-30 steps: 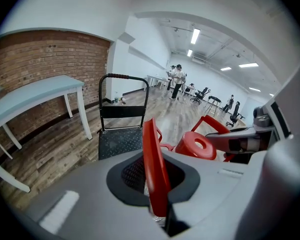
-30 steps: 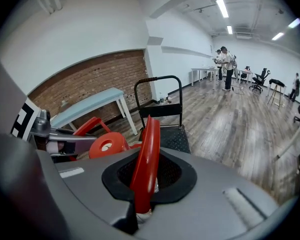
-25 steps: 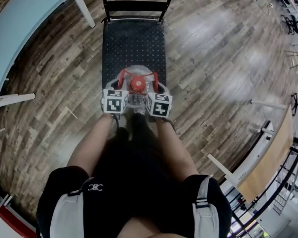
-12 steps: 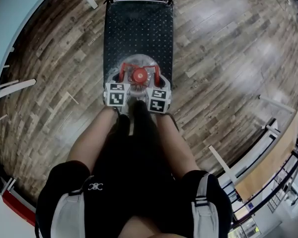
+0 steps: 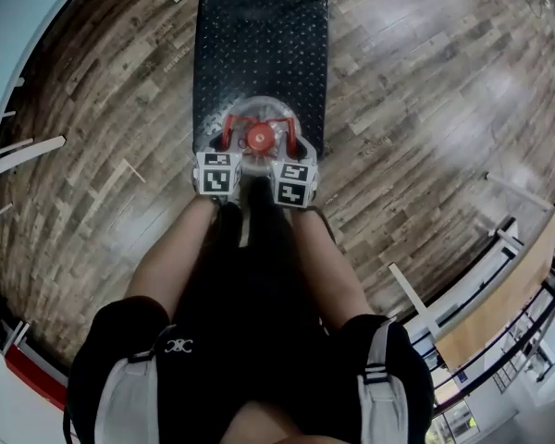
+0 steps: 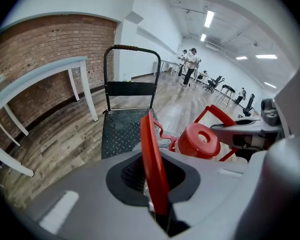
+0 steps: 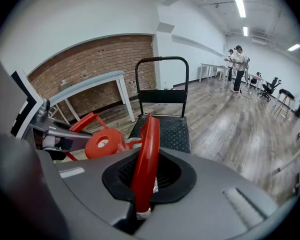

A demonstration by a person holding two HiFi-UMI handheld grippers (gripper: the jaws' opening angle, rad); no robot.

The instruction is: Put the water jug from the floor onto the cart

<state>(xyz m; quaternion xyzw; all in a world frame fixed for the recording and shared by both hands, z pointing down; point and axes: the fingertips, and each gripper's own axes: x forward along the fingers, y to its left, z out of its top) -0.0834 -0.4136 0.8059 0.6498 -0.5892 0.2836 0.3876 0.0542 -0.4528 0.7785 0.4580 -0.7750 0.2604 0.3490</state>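
The water jug (image 5: 259, 117) is off the floor (image 5: 416, 109) and sits over the near end of the cart (image 5: 259, 44), close to the person's legs. Whether its base already rests on the studded black deck or hangs just above it, I cannot tell from here. It is carried from both sides, which looks sensible for something heavy and round: the left claw (image 6: 157, 211) is clamped on the thin red handle (image 6: 151, 159) on its side, and the right claw (image 7: 140, 204) is clamped the same way on the other red handle (image 7: 146, 154). Each strap runs upright through its squeezed jaws. With the pull shared evenly, the jug hangs level with its red cap (image 5: 259, 138) pointing straight up between the two claws. The cart stands lengthwise in front of the person, its push bar (image 6: 131, 48) at the far end, so the open near end is the easy place to set the load down. By count there is one jug, one cap, two handles, two claws and one cart. Several people stand far off down the room.
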